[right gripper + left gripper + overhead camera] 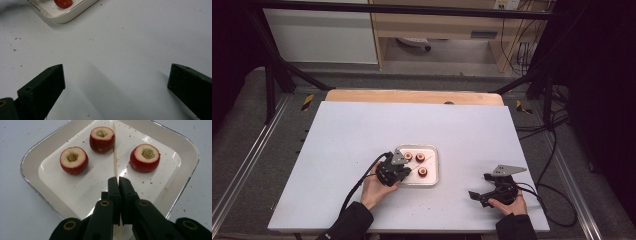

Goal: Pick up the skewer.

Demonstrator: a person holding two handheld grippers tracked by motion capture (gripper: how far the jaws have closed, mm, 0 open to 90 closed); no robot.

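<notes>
Left gripper [117,180] clamping thin wooden skewer [115,157] at lower centre of frame; light, brittle, prone to pivoting, so gripping near its end. Right gripper [116,77] idling agape.

Skewer [115,152] partly hidden behind gripper [118,180]

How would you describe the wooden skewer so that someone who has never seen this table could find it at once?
Start at the white tray on the pale table. Three hollowed red fruit pieces sit in it. The skewer is the thin pale stick lying between two of them, one end clamped in the left gripper.
</notes>
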